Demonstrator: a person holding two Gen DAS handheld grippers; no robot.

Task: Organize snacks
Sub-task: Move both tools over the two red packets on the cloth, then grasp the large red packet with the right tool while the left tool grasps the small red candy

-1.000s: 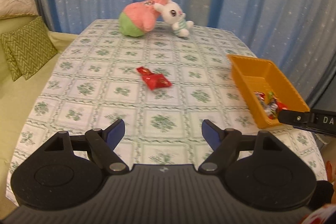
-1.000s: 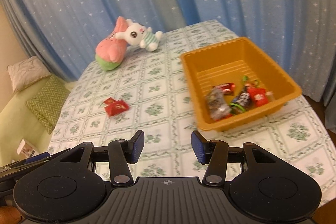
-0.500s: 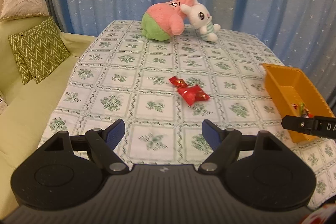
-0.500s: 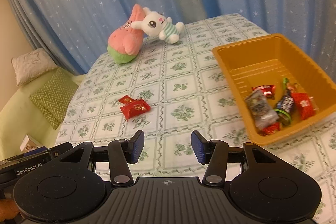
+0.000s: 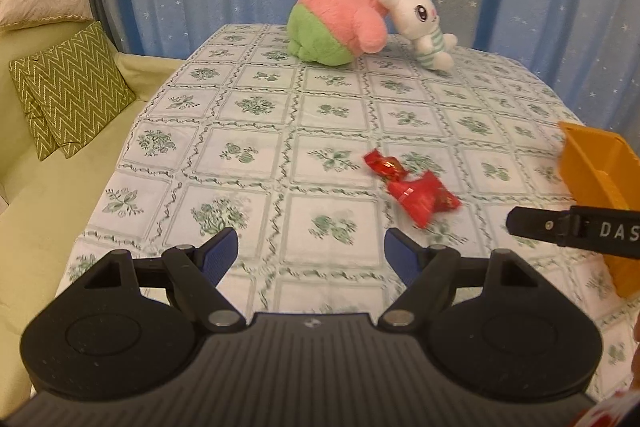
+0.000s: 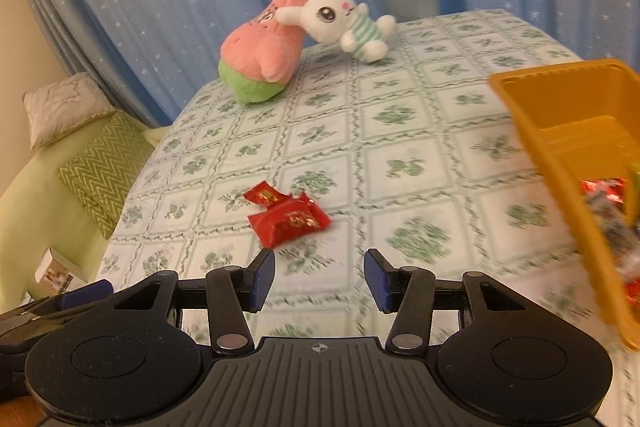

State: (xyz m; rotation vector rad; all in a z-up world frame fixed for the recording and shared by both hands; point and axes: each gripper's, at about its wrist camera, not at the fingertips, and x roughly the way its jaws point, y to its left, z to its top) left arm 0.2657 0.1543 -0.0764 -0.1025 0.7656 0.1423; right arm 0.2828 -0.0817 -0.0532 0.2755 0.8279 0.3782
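Note:
Two red snack packets lie together on the floral tablecloth: a small one (image 5: 385, 166) (image 6: 265, 194) and a larger one (image 5: 424, 195) (image 6: 290, 222) touching it. My left gripper (image 5: 311, 255) hovers open in front of them, slightly to their left, with nothing between its blue pads. My right gripper (image 6: 319, 279) is open too, narrower, empty, just short of the larger packet. An orange bin (image 6: 560, 131) (image 5: 596, 163) at the right holds several wrapped snacks (image 6: 604, 203). The right gripper's black body (image 5: 576, 229) shows at the right edge of the left wrist view.
A pink-and-green plush (image 5: 340, 23) (image 6: 264, 59) and a white bunny plush (image 5: 420, 23) (image 6: 344, 23) sit at the table's far end before blue starry curtains. A yellow-green sofa (image 5: 48, 195) with zigzag cushions (image 5: 76, 87) runs along the table's left edge.
Both grippers have moved forward and down toward the red packets, which look larger and nearer. The orange bin has slid toward the right edge of both views. Jaw widths are unchanged.

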